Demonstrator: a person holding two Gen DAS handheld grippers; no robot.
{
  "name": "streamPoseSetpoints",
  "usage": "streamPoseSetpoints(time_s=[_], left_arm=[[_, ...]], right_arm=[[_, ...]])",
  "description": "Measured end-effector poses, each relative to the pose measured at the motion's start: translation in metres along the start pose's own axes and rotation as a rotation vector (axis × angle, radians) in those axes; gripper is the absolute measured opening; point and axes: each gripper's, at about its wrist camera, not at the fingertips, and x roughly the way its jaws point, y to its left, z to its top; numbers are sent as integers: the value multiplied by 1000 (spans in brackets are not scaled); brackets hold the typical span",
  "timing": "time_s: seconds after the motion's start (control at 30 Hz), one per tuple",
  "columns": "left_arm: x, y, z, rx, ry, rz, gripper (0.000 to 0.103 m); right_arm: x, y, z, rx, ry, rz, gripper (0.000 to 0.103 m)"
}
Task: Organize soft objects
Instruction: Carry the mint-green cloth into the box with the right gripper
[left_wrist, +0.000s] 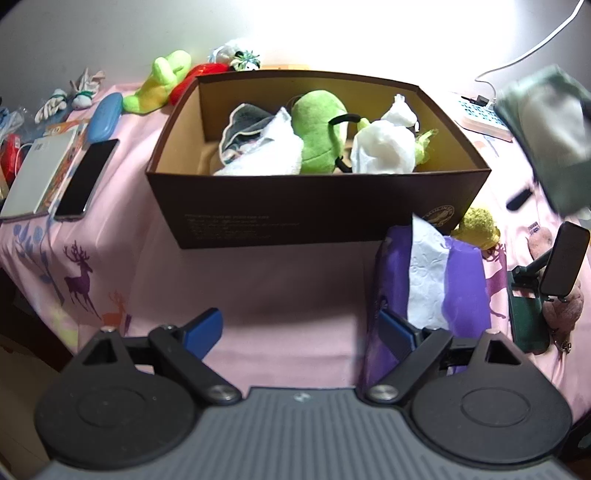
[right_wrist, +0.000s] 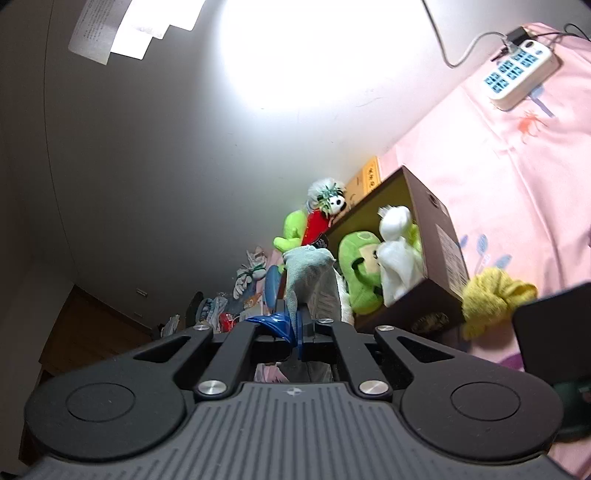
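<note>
Clamping a grey sock, right gripper fingers together; left gripper fingers apart over purple tissue pack.

Plain white wall fills most of my right view, with a really bright light glare blown out up top. Some paper sheets hang in the upper left. Brown wooden furniture sits lower left. Pink deer-print tablecloth below me.

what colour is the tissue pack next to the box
Purple, with white tissue sticking out of the tissue pack; clearest in the left wrist view.
</note>
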Motion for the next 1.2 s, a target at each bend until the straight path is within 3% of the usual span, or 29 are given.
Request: streamPoseSetpoints(time_s=[0.17, 0.4, 0.67, 1.2], left_arm=[[-3, 18, -8, -41, 0, 17, 90], [-6, 43, -24, -98, 19, 49, 90], [-3, 63, -40, -147, 55, 61, 90], [6, 69, -36, -141, 71, 49, 90]], right_arm=[[41, 10, 17, -27, 9, 2, 0], [108, 4, 18, -63, 57, -121, 0], [169, -17, -2, -121, 145, -246, 0], [188, -25, -16, -254, 220, -464, 0]])
